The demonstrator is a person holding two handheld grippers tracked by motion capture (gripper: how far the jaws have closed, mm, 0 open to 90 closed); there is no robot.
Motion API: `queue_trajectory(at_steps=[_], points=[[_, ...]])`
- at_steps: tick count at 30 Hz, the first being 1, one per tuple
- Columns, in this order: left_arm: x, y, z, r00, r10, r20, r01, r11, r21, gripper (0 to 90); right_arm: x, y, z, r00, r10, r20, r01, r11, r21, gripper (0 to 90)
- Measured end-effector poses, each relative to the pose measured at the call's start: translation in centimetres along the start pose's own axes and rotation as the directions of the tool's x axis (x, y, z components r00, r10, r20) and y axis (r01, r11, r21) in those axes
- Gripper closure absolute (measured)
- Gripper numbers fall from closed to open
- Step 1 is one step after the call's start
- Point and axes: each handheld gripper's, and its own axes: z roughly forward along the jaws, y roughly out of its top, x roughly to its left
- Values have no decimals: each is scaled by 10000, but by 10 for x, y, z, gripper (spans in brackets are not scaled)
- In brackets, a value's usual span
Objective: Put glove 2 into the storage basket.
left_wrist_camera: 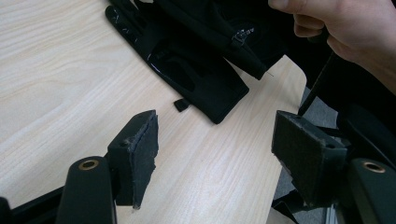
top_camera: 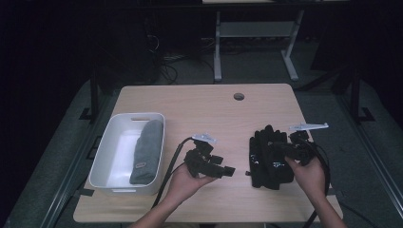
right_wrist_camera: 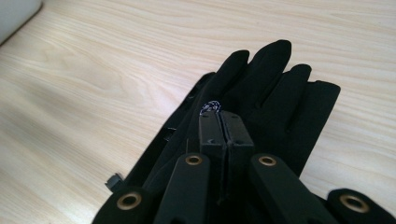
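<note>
The right tongs (right_wrist_camera: pixel 219 116) pinch the black gloves (top_camera: pixel 270 159), which lie right of the white bin (top_camera: pixel 127 153) on the tabletop (top_camera: pixel 209 109). The left tongs (left_wrist_camera: pixel 215 144) gape empty. Lift cleanly, keeping both layers clamped.

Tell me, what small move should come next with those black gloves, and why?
Probably lift the black gloves and carry them toward the white bin. The right gripper looks shut on their fabric, while the left gripper waits open above bare table. A grey glove already lies in that bin.
</note>
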Motion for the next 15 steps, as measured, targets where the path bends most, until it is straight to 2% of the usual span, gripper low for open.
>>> queue_trajectory(at_steps=[4,15], points=[[0,0,0,10000,-1,-17,1,10000,9,313,2,2,2,10000,-64,-72,63,10000,-66,886],[3,-2,-2,10000,-74,-57,74,10000,-30,313,4,3,9,9996,158,-252,-159,9999,-28,886]])
